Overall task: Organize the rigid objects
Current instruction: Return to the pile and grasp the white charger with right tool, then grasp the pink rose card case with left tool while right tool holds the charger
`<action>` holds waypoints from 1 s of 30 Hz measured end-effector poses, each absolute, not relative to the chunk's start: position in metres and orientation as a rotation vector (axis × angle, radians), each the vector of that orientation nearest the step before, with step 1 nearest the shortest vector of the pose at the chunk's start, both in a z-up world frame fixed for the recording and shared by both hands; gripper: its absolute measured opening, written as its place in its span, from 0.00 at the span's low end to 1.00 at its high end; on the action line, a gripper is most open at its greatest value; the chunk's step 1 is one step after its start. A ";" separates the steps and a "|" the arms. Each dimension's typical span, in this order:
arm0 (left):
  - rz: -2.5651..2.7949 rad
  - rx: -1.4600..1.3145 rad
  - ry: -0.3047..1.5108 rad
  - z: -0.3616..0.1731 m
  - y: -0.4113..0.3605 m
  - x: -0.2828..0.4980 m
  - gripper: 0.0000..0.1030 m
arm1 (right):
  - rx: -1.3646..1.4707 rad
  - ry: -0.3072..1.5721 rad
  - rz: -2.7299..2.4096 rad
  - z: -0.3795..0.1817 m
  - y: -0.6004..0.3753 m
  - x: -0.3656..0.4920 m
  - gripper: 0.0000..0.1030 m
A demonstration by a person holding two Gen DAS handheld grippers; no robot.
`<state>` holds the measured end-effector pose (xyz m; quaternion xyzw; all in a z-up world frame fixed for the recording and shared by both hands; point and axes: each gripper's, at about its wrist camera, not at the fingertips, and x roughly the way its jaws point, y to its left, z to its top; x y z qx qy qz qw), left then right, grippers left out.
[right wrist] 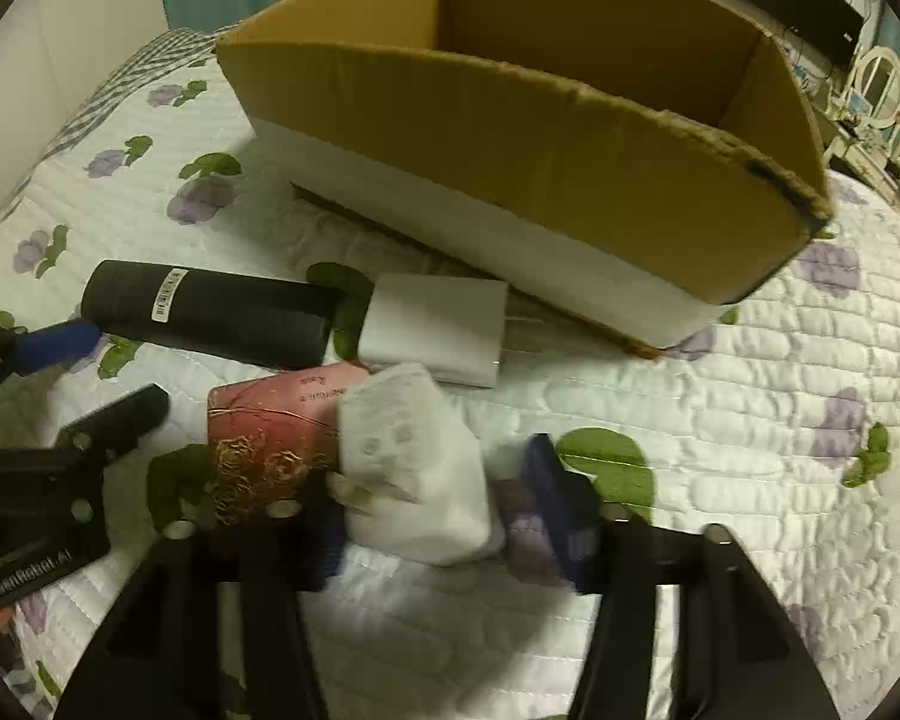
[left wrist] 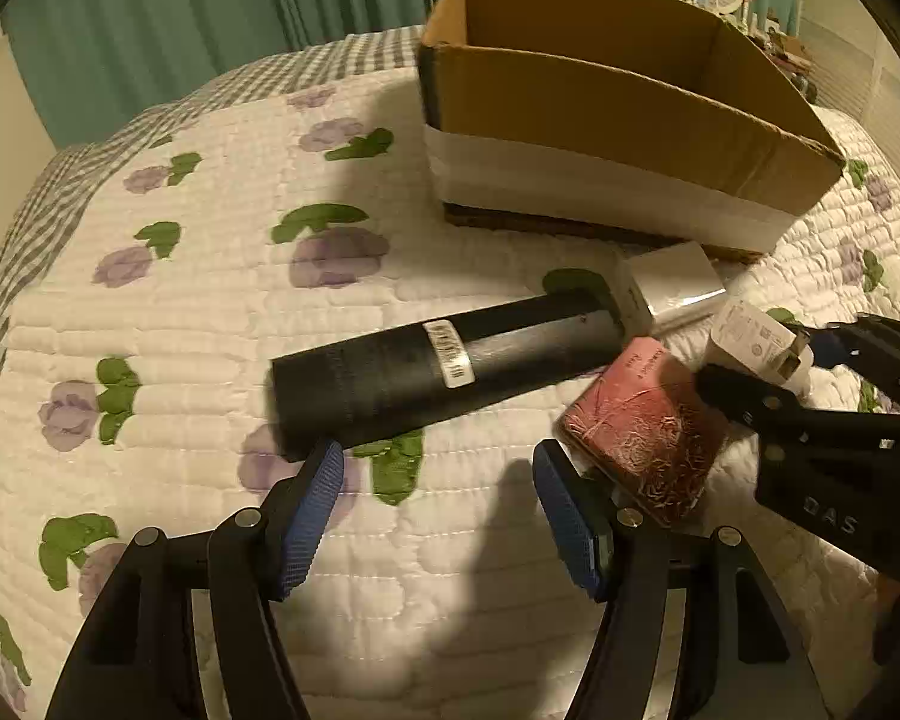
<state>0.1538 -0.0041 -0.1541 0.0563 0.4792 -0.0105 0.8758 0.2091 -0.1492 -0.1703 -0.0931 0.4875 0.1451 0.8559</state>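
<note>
A black tube [left wrist: 444, 369] with a white label lies on the quilted bed; it also shows in the right wrist view [right wrist: 210, 312]. My left gripper [left wrist: 438, 516] is open and empty just in front of it, with the left fingertip at the tube's near end. A red box [left wrist: 642, 426] with gold print lies to the right and also shows in the right wrist view [right wrist: 270, 444]. My right gripper [right wrist: 438, 510] is shut on a small white box [right wrist: 414, 468], which also shows in the left wrist view [left wrist: 750, 342]. A white flat box [right wrist: 438, 336] lies beyond.
An open cardboard box [left wrist: 618, 114] with a white lower band stands on the bed behind the objects; it also shows in the right wrist view [right wrist: 546, 138]. A green curtain [left wrist: 210, 0] hangs at the back. Furniture with a mirror [right wrist: 876, 84] is at far right.
</note>
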 end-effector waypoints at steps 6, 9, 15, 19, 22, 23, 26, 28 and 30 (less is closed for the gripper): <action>-0.055 0.118 1.006 -0.148 -0.017 0.154 0.67 | -0.165 1.006 0.306 -0.159 -0.158 0.203 0.29; -0.080 0.124 1.004 -0.143 -0.027 0.151 0.66 | -0.155 0.979 0.274 -0.150 -0.168 0.198 0.29; -0.151 0.149 1.010 -0.140 -0.054 0.149 0.67 | -0.073 0.925 0.219 -0.127 -0.202 0.190 0.28; -0.173 0.189 1.041 -0.150 -0.075 0.156 0.67 | -0.016 0.921 0.192 -0.124 -0.223 0.188 0.28; -0.191 0.200 1.060 -0.159 -0.086 0.163 0.67 | 0.011 0.925 0.177 -0.124 -0.231 0.190 0.28; -0.195 0.215 1.059 -0.162 -0.091 0.165 0.68 | 0.016 0.926 0.174 -0.124 -0.232 0.191 0.28; -0.202 0.263 1.036 -0.166 -0.101 0.170 0.74 | 0.029 0.932 0.173 -0.126 -0.232 0.192 0.28; -0.211 0.267 1.044 -0.172 -0.104 0.177 0.79 | 0.025 0.937 0.173 -0.127 -0.231 0.193 0.28; -0.209 0.235 1.083 -0.182 -0.102 0.186 0.81 | 0.018 0.945 0.174 -0.130 -0.228 0.194 0.28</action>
